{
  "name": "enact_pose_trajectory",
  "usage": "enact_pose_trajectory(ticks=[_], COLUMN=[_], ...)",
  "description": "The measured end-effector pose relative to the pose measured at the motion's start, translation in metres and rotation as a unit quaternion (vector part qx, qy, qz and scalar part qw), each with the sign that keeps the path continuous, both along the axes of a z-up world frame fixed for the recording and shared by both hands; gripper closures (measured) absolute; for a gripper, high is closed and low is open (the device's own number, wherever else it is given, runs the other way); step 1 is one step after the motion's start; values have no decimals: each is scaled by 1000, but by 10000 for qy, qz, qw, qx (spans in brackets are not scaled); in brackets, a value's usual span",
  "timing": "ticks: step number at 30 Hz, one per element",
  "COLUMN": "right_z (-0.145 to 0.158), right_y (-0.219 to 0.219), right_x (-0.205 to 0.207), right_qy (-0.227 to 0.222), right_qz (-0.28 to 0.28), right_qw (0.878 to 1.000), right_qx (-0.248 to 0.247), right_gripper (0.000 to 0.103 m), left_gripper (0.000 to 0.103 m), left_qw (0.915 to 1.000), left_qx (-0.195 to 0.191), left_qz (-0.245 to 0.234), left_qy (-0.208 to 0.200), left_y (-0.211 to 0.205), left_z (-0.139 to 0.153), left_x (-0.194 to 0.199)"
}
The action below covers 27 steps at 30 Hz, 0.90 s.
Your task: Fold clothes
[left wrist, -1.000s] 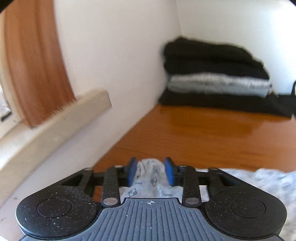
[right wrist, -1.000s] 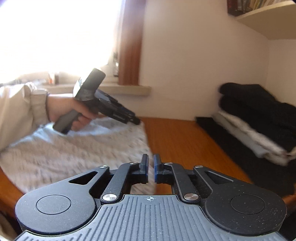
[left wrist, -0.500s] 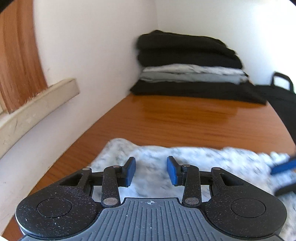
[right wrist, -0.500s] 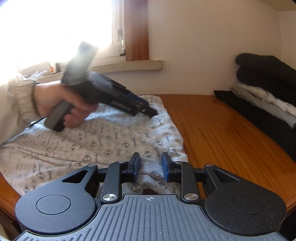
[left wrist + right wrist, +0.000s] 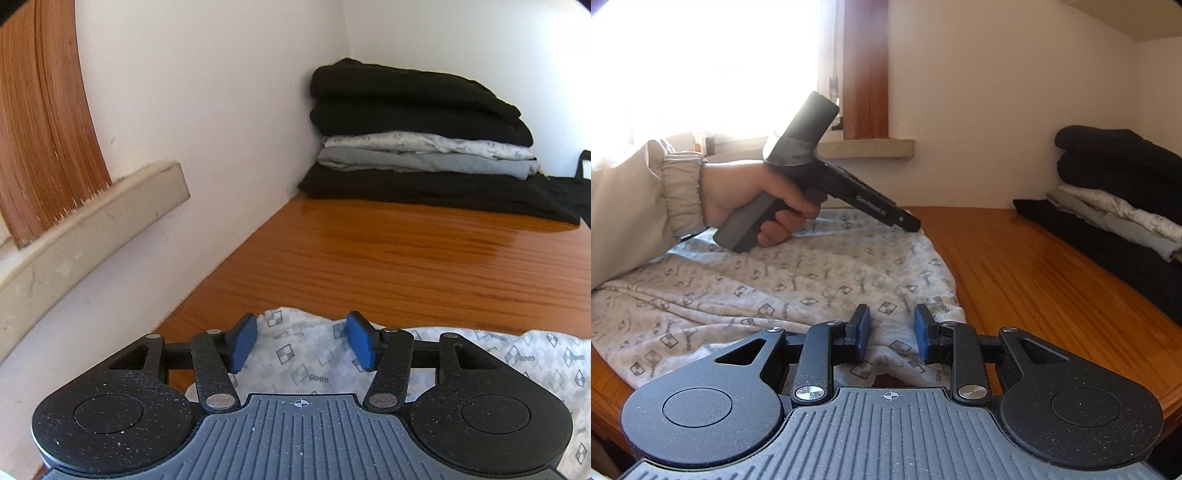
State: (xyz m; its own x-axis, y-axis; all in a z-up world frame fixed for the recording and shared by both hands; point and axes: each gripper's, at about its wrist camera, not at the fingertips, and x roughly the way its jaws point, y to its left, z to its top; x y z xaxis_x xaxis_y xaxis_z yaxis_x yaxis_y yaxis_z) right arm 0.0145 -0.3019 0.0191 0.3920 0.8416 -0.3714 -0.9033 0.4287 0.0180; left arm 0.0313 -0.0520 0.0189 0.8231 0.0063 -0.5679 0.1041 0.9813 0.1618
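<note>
Tongs, two, left [image 5: 301,341] and right [image 5: 890,334], both spread over one patterned garment [image 5: 798,288].

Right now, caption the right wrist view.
Open right gripper above white patterned garment on wooden table.

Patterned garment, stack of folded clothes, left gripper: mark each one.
patterned garment [image 5: 798,291]: right wrist view, flat middle.
stack of folded clothes [image 5: 417,122]: left wrist view, upper black layer.
left gripper [image 5: 301,341]: left wrist view, midway between fingertips.
</note>
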Motion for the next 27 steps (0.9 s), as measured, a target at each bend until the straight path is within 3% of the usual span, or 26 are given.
enact_pose_trajectory(ticks=[1,3,5,8,11,14,17,20,27], right_z=[4,1,-6,-11,-14,-11,-2,4,-6], right_y=[-2,0,1,-8,-9,-6,-5,-3,13], right_x=[-1,0,2,13,12,11,2,-1,15], right_qy=[-46,-124,-147,193,101,41,-183,-73,-64], right_qz=[-75,-258,-373,-382,-406,-449,-495,-261,-235], right_qw=[9999,9996,9991,9990,9990,9989,9984,9985,9996], right_qx=[85,-54,-149,147,166,101,199,480,-110], right_gripper=[64,60,60,60,60,59,59,60,61], left_gripper=[45,43,43,43,43,43,43,43,43], left_qw=[10000,9995,9983,9972,9953,9952,9959,9966,9979], left_qx=[-55,-225,-354,-281,-234,60,77,80,87], left_qz=[-13,-149,-420,-696,-927,-960,-884,-804,-618], left_qy=[-65,-173,-175,1,117,171,176,179,184], left_y=[-4,-13,-28,-51,-67,-73,-74,-74,-74], left_z=[4,12,16,10,2,-8,-10,-12,-16], left_x=[-4,-14,-24,-32,-39,-38,-30,-20,1])
